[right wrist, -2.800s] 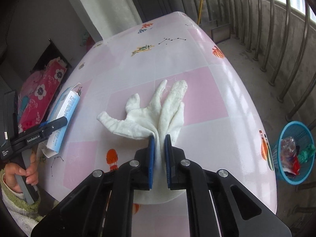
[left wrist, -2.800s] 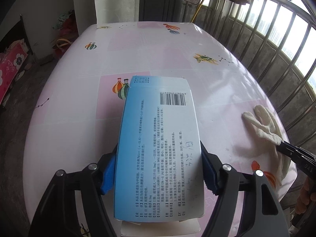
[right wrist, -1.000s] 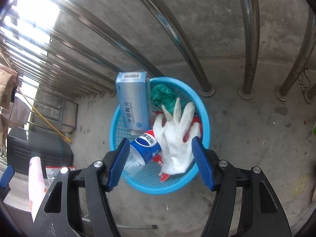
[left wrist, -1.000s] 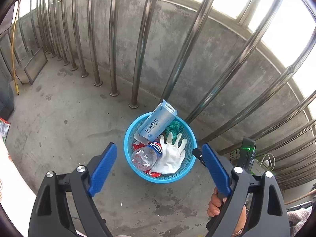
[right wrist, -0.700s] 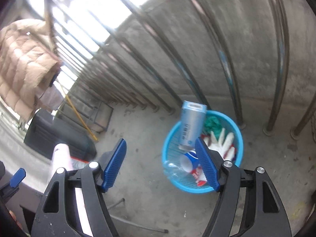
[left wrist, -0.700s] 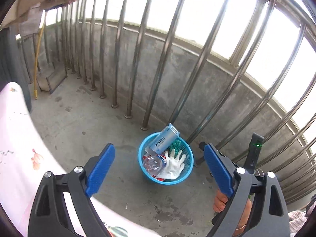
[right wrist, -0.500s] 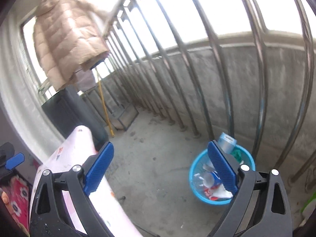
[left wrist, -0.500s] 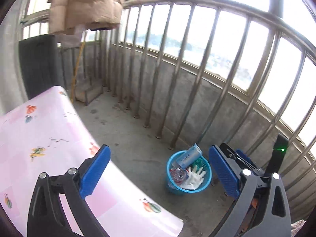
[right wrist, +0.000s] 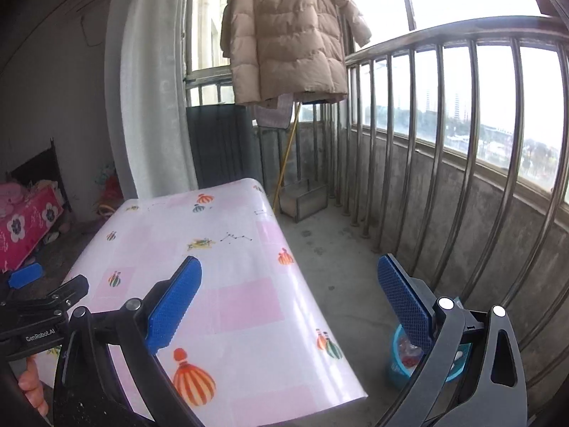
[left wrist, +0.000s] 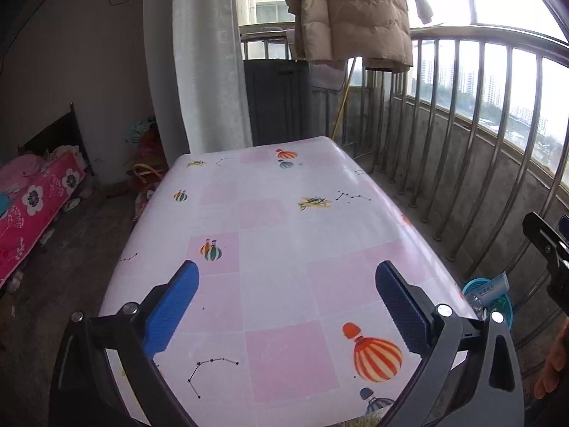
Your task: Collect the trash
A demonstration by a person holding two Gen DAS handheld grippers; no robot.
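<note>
Left wrist view is showing the left gripper [left wrist: 284, 306] hanging wide-jawed and empty over the counter [left wrist: 270, 220], right gripper [right wrist: 288, 306] likewise; both jaws have just been opening. Trash is sitting in the basket [left wrist: 501, 306] beside the counter. Nothing is showing to collect, so scanning looks next.

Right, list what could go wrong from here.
1. The pale blue cardboard box pokes above the rim of the round blue plastic basket, so it might tip out.
2. The basket sits on the floor close to the corner of the pink balloon-print table, where a foot could knock it.
</note>
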